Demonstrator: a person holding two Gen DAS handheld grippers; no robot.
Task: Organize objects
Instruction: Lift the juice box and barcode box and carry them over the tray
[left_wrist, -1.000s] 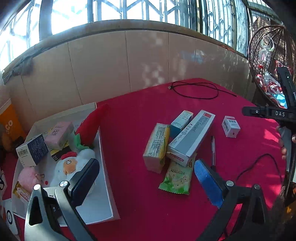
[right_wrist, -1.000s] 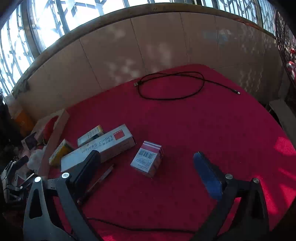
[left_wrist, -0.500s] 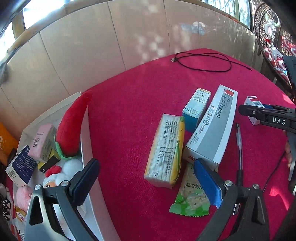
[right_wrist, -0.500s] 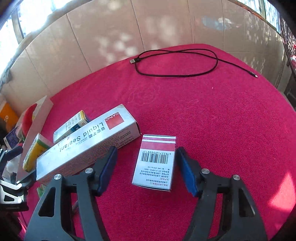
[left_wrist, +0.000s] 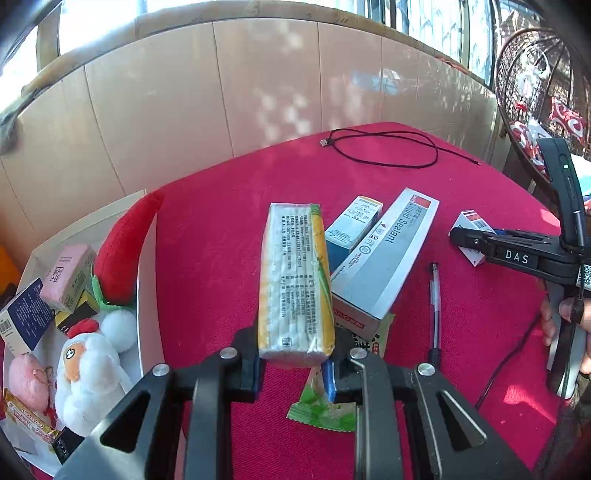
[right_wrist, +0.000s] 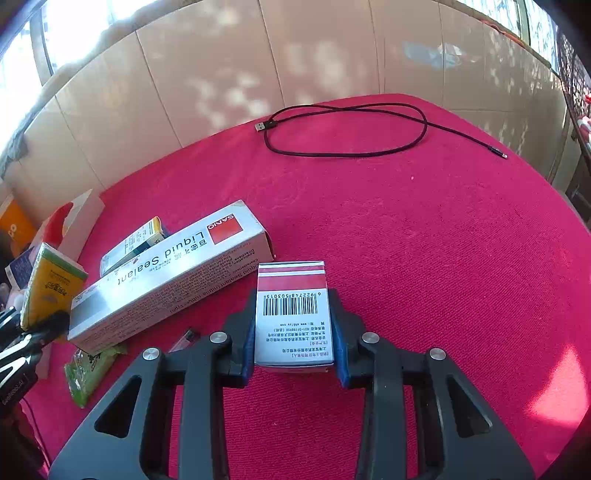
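Both tools clamped on packages over the red table (right_wrist: 443, 258).

Yellow-green pack (left_wrist: 293, 284) pinched in left tool (left_wrist: 293, 363) at frame center; barcode box (right_wrist: 293, 317) squeezed in right tool (right_wrist: 293, 363), low center. Half a second ago, both tools gaping. Open cloth right of box; sealant carton (right_wrist: 166, 273) crowding left. Pen (left_wrist: 435, 306) half hidden; snack pouch (left_wrist: 325, 402) partly covered.
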